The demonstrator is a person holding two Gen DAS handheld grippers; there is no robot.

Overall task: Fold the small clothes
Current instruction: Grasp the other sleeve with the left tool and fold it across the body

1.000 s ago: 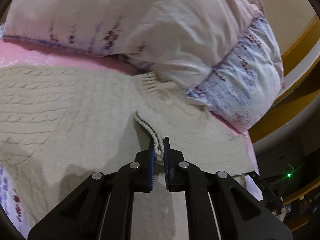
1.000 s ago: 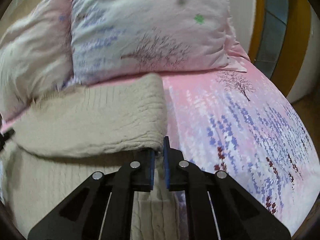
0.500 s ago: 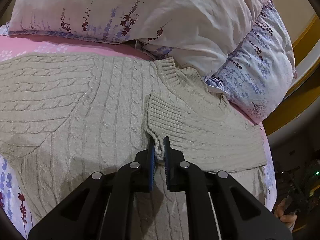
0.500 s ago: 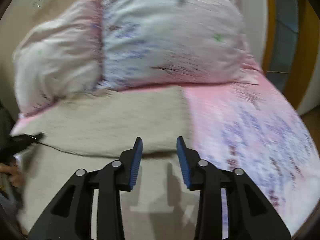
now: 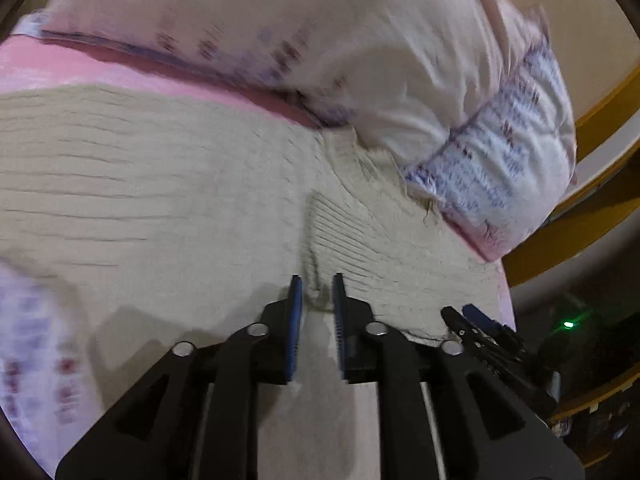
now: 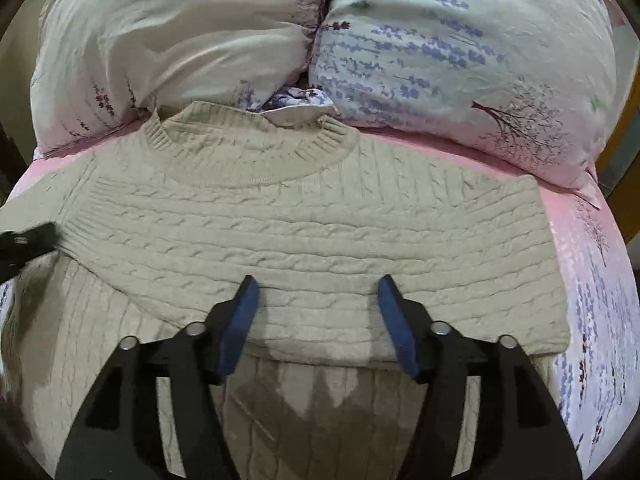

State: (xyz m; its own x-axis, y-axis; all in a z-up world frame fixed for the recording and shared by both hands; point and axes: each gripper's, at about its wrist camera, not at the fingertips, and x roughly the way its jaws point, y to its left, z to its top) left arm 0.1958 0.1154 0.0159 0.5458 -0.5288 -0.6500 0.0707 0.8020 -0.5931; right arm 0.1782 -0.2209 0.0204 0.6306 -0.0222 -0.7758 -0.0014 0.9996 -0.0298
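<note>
Right wrist view: beige cable-knit sweater (image 6: 312, 216), sleeve folded across, fills mid-frame; right tongs (image 6: 314, 312) just opened wide, empty. Left tongs (image 5: 318, 300), opening slightly, straddle the ribbed cuff (image 5: 316, 272).

1. We see two pillows (image 6: 280, 36) side by side at the head of the bed, pale with lavender sprigs and a bare tree print.
2. We see the pink bed sheet (image 6: 592, 264), flower-printed along its right side.
3. We see a small green light (image 5: 568, 325) glowing in the dark beside the bed.
</note>
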